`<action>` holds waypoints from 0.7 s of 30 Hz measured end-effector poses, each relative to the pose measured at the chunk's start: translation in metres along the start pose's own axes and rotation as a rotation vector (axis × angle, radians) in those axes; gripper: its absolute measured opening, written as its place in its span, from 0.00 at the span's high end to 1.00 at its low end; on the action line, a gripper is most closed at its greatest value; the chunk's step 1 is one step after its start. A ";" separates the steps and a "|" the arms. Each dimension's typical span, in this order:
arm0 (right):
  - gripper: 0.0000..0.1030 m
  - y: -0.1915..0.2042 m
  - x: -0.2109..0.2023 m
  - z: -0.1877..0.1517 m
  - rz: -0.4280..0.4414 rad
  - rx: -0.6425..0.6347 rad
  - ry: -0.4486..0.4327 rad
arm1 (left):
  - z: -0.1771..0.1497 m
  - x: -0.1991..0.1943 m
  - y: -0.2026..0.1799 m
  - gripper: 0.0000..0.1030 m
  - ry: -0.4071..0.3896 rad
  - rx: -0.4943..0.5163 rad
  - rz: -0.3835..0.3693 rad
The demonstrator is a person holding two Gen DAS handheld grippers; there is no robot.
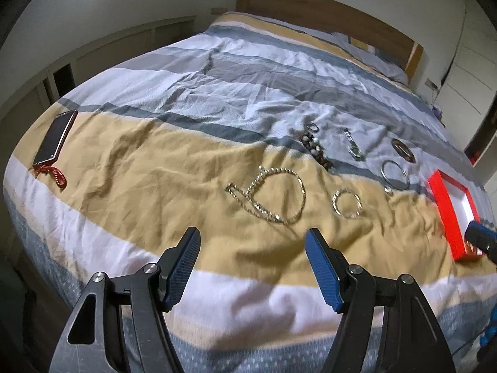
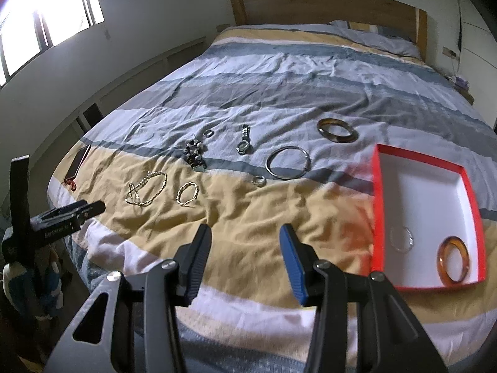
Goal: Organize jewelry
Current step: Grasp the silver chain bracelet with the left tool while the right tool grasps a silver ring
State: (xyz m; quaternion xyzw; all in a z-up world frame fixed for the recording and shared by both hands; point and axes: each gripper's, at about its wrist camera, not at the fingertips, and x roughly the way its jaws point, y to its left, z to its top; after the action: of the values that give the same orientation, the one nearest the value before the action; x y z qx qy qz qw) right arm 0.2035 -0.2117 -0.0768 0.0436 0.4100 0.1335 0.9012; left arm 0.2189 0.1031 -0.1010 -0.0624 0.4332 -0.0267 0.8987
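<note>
Where jewelry lies, striped duvet, wooden headboard

The striped duvet cover runs in bands of mustard yellow, white, pale blue, slate grey and a blue strip with small white dots near the foot. The shallow cardboard box is bright red outside and white inside; in it lie a translucent amber bangle and a thin silver ring bracelet. On the yellow band a pale gold chain necklace glints beside a small gold chain bracelet. A dark brown mottled bangle sits on pale blue. The headboard is warm brown wood. The gripper pads are blue
</note>
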 end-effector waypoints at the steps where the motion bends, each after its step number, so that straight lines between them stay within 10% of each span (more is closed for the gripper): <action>1: 0.57 -0.001 0.003 0.001 0.004 -0.001 0.003 | 0.001 0.002 0.002 0.33 0.002 -0.005 -0.002; 21: 0.57 -0.012 0.039 0.002 0.042 0.010 0.038 | 0.004 0.041 0.019 0.33 0.057 -0.063 0.024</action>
State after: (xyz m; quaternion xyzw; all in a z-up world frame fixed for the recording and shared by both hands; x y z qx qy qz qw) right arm 0.2320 -0.2122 -0.1058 0.0542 0.4269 0.1512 0.8899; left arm 0.2477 0.1177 -0.1331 -0.0846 0.4598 -0.0039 0.8840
